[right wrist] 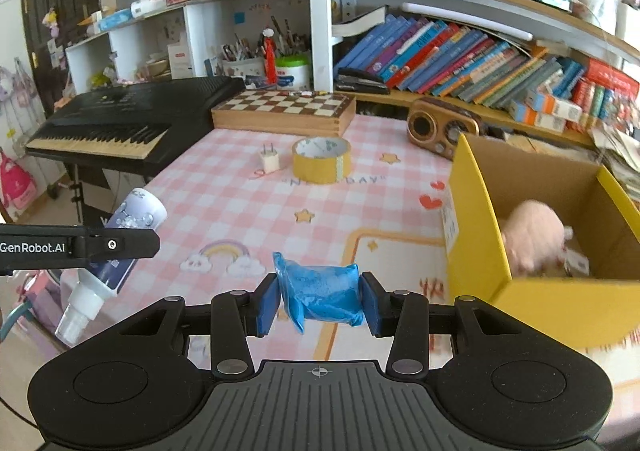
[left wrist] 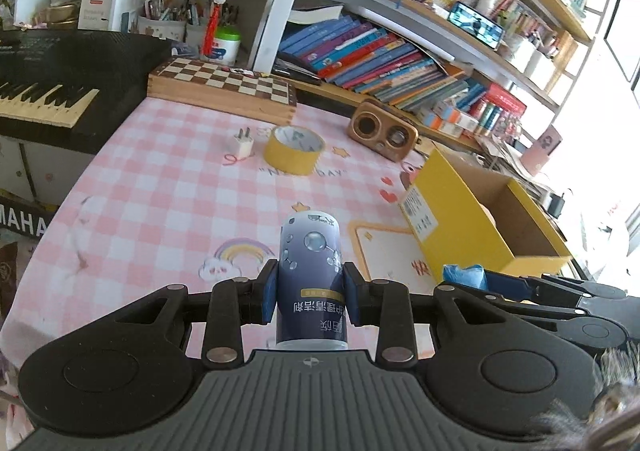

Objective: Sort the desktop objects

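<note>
Two grippers are each carrying something above the pink checked tabletop (right wrist: 224, 191). The left gripper (left wrist: 308, 293) has its jaws clamped on a blue spray bottle (left wrist: 310, 275), held with its white nozzle end toward the camera. The right gripper (right wrist: 320, 301) has its jaws pressed on a crumpled blue packet (right wrist: 322, 293). Just to the right stands an open yellow box (right wrist: 476, 235) with a pink plush toy (right wrist: 534, 241) inside. A roll of yellow tape (right wrist: 322, 161) and a white plug (right wrist: 270, 160) sit farther back on the tabletop, near a chessboard (right wrist: 284, 109).
</note>
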### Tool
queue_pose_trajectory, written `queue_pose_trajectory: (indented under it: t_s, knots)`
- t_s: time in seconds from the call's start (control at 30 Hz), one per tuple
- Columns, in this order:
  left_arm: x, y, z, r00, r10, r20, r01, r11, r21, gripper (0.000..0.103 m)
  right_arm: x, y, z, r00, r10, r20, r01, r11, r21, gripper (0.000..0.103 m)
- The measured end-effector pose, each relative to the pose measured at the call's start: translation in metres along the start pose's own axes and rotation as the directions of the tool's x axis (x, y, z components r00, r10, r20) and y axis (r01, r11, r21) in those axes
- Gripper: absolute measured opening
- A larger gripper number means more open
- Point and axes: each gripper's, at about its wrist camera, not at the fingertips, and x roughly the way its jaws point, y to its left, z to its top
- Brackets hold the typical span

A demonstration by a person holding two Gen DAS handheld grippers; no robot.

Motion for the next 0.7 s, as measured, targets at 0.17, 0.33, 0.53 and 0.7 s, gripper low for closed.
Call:
queue_pose_trajectory:
  t_s: [0.17, 0.33, 0.53, 0.7]
  knots:
    - [-0.014, -0.010, -0.018, 0.999, -0.038, -0.015, 0.039, 0.999, 0.032, 0.030, -0.021, 0.001, -0.019, 0.999, -0.032, -0.001, 0.032, 0.999, 0.032, 0.042]
    - [-0.019, -0.025, -0.035, 0.995, -0.085, -0.051, 0.088, 0.994, 0.069, 0.030, -0.039, -0.002, -0.039, 0.997, -0.072, -0.008, 0.072, 0.995, 0.074, 0.042]
    - [-0.019, -0.044, -0.047, 0.987, -0.133, -0.093, 0.143, 0.984, 0.110, 0.030, -0.055, -0.012, -0.061, 0.993, -0.115, -0.032, 0.118, 0.984, 0.133, 0.042]
    - [-0.015, -0.063, -0.052, 0.976, -0.173, -0.130, 0.192, 0.970, 0.152, 0.030, -0.065, -0.024, -0.074, 0.987, -0.153, -0.046, 0.159, 0.971, 0.178, 0.042]
